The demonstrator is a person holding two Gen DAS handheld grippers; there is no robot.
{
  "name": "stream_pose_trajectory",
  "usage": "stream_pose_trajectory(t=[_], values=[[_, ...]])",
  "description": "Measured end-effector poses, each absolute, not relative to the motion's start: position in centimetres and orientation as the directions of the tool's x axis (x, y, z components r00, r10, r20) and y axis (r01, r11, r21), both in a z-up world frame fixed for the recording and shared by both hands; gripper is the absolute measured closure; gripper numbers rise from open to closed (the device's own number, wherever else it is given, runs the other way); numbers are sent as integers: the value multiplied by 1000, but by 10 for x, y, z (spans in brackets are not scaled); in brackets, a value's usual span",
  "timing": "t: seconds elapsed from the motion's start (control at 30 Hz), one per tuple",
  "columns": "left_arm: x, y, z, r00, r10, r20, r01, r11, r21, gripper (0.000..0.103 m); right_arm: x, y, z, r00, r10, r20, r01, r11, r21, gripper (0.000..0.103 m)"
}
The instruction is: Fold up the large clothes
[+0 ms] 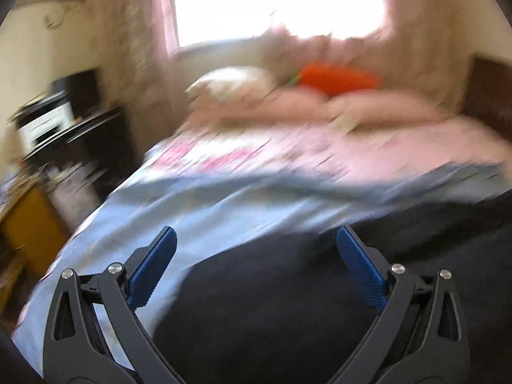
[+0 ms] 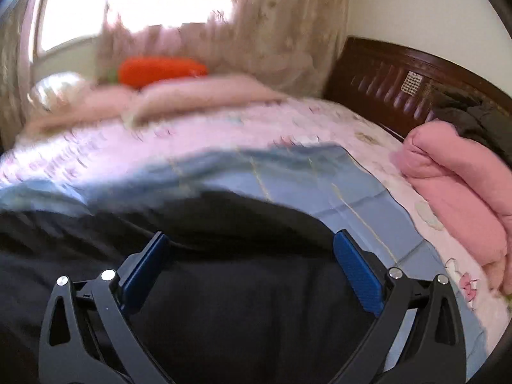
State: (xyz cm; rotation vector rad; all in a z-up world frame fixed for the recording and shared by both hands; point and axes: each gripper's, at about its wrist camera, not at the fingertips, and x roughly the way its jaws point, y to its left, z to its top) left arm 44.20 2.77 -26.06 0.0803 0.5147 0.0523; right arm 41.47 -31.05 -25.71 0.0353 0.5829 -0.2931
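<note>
A large black garment (image 1: 272, 313) lies spread on a light blue quilt (image 1: 179, 211) on the bed; it also fills the lower part of the right wrist view (image 2: 224, 304). My left gripper (image 1: 256, 236) is open and empty, its blue pads (image 1: 150, 268) wide apart above the garment's left edge. My right gripper (image 2: 251, 240) is open and empty above the garment near its far edge. Both views are blurred by motion.
A pink patterned bedsheet (image 2: 224, 128) covers the bed. Pink pillows and an orange plush (image 2: 160, 68) lie by the window. A folded pink blanket (image 2: 457, 185) sits at the right by the dark wooden headboard (image 2: 400, 86). Dark furniture (image 1: 80, 128) stands left of the bed.
</note>
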Motion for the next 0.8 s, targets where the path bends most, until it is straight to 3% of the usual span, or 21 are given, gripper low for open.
stream_pose_trajectory(t=[0.1,0.2,0.3,0.33,0.4,0.47,0.5,0.57,0.63,0.8], values=[[452,-22,-237,886,-71,-458,78,997,-4,2,447,-254,-255,818,-108,-565,101,994,-44,1],[484,-56,-257,842,-90,-531,107,994,2,2,488,-230,-284,750,-64,-658,34,998,-58,1],[512,-57,-301,771,123,-625,56,964,259,2,514,-253,-311,668,-124,-734,48,991,-124,1],[515,-36,-309,761,143,-633,45,961,273,2,512,-271,-309,673,-101,-733,62,995,-80,1],[518,6,-304,750,35,-661,74,988,136,2,503,-315,-295,686,-143,-714,156,987,-47,1],[514,30,-293,772,203,-602,-34,959,280,2,491,-357,-278,642,-359,-677,346,924,-162,1],[514,39,-287,772,274,-573,-87,939,333,2,481,-372,-272,627,-396,-671,406,901,-152,1],[504,69,-268,766,306,-565,-190,948,256,2,455,-383,-255,636,-411,-653,467,879,-98,1],[477,77,-243,782,287,-553,-251,957,142,2,434,-361,-242,673,-368,-642,419,904,-79,1],[408,-12,-218,846,20,-533,-13,1000,18,2,401,-249,-242,812,-109,-574,144,989,17,1]])
